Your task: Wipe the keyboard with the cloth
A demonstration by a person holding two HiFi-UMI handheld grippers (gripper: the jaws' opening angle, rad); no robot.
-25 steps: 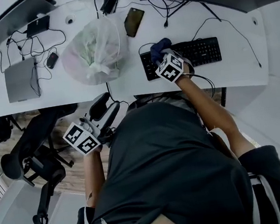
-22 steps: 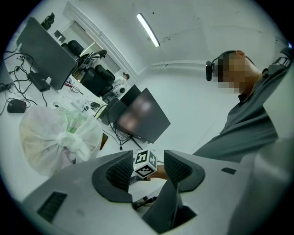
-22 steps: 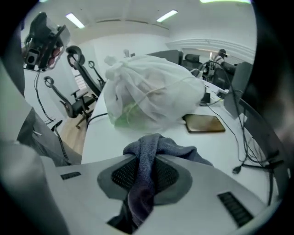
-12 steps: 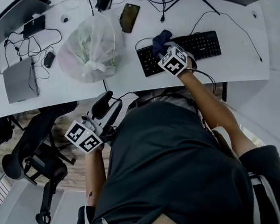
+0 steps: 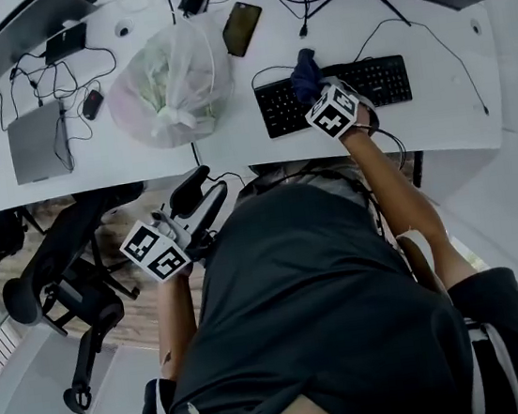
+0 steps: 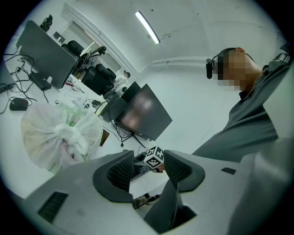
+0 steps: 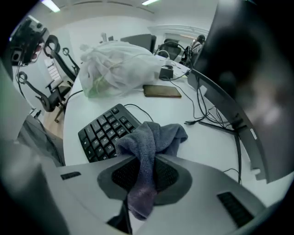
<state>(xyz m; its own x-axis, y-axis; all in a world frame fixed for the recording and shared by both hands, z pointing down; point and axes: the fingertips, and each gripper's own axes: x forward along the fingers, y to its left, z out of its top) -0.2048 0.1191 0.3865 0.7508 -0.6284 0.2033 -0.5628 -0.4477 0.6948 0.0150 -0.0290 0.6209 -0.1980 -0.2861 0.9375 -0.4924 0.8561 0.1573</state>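
Observation:
A black keyboard (image 5: 383,82) lies on the white desk (image 5: 231,139) in front of a dark monitor. My right gripper (image 5: 313,86) points steeply down over the keyboard's left-middle part, shut on a dark blue-grey cloth (image 5: 305,70). In the right gripper view the cloth (image 7: 151,137) is pinched between the pads and bunches over the keys (image 7: 103,133). My left gripper (image 5: 202,192) hangs below the desk edge, close to the person's body. In the left gripper view the left gripper (image 6: 148,170) is open and holds nothing.
A tied translucent plastic bag (image 5: 172,85) sits left of the keyboard, with a phone (image 5: 243,27) behind it. A closed laptop (image 5: 37,140), cables and chargers lie at the far left. An office chair (image 5: 69,274) stands under the desk. Monitor stand and cables (image 7: 220,124) lie beyond the keyboard.
My right gripper has slid the cloth to the right along the keyboard. The left gripper has stayed where it was.

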